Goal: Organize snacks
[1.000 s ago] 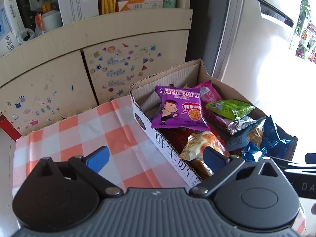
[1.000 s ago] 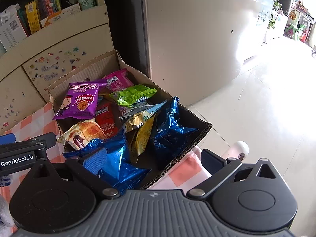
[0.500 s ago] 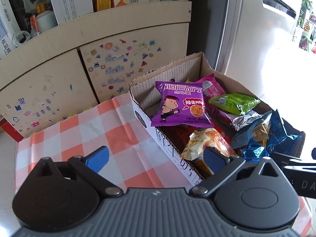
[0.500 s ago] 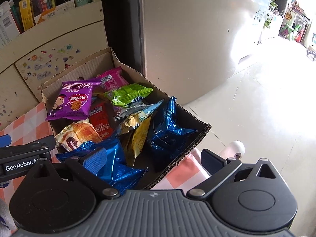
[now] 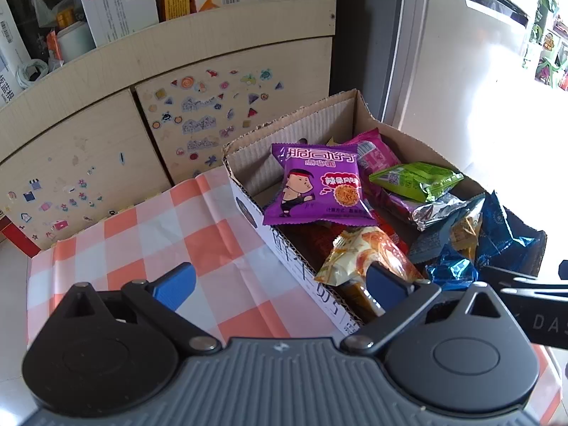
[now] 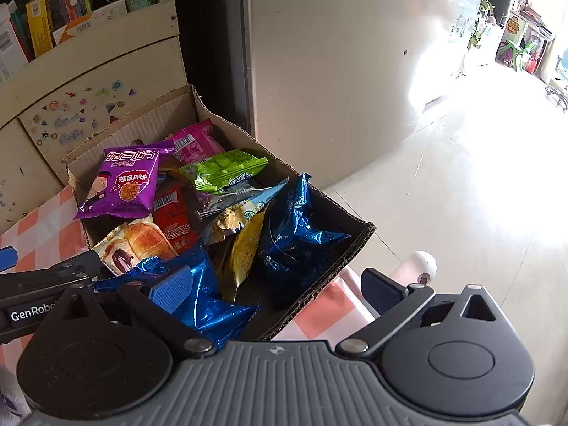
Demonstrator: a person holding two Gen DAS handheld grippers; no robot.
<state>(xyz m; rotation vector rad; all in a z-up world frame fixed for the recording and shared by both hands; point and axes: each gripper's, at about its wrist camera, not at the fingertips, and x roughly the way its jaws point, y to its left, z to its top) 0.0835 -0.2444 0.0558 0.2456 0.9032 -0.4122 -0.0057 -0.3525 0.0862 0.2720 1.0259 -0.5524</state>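
A cardboard box (image 5: 248,206) (image 6: 358,245) full of snack packets stands on a checked cloth (image 5: 184,241). On top lie a purple packet (image 5: 316,186) (image 6: 120,184), a green packet (image 5: 415,181) (image 6: 223,168), a pink packet (image 6: 195,142), a bread packet (image 5: 358,252) (image 6: 138,245) and blue foil packets (image 6: 294,230). My left gripper (image 5: 280,282) is open and empty, above the box's near left wall. My right gripper (image 6: 273,289) is open and empty, above the box's near right corner.
A wooden cabinet with stickers (image 5: 198,120) stands behind the box, its shelf holding books and cartons (image 5: 117,0). A grey fridge (image 6: 337,53) stands to the right. A white cylinder (image 6: 419,266) lies at the cloth's right edge. Tiled floor (image 6: 479,195) extends right.
Both grippers have shifted a little, so the box sits slightly lower and closer in both views. Nothing was grasped or moved.
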